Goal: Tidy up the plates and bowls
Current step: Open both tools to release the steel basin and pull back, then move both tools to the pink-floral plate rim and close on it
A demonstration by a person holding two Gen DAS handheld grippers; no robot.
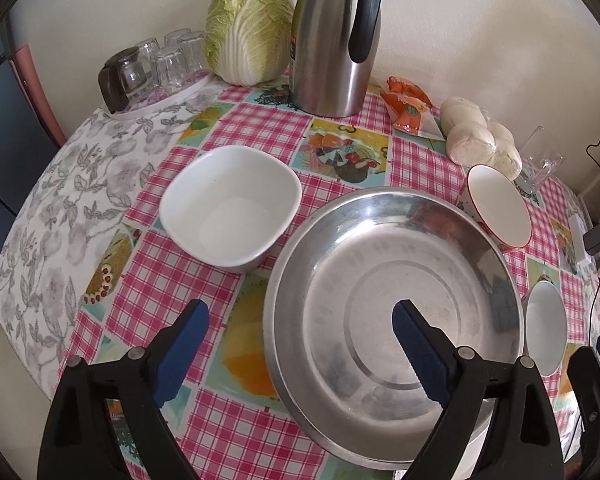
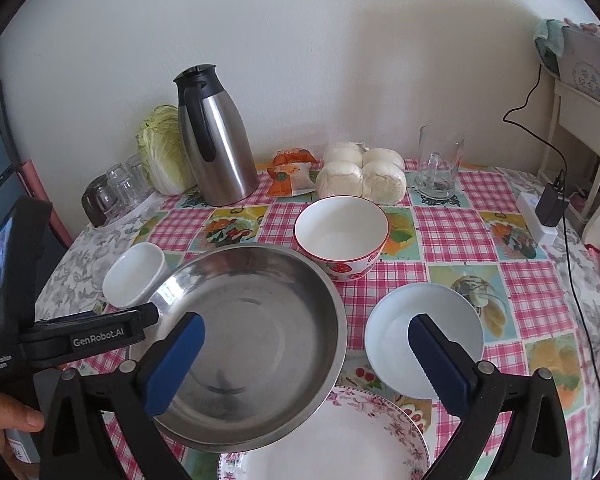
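Both my grippers, left (image 1: 300,316) and right (image 2: 306,330), gape wide, holding nothing; steel pan (image 2: 256,344) sits mouth-up on flowered plate (image 2: 340,440) at table's near edge.

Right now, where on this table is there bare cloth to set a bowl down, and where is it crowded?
Free: the checked cloth right of the strawberry bowl and small white dish, out toward the charger; also the grey flowered cloth left of the square white bowl. Crowded: the back edge along the wall, with glasses, cabbage, flask and buns.
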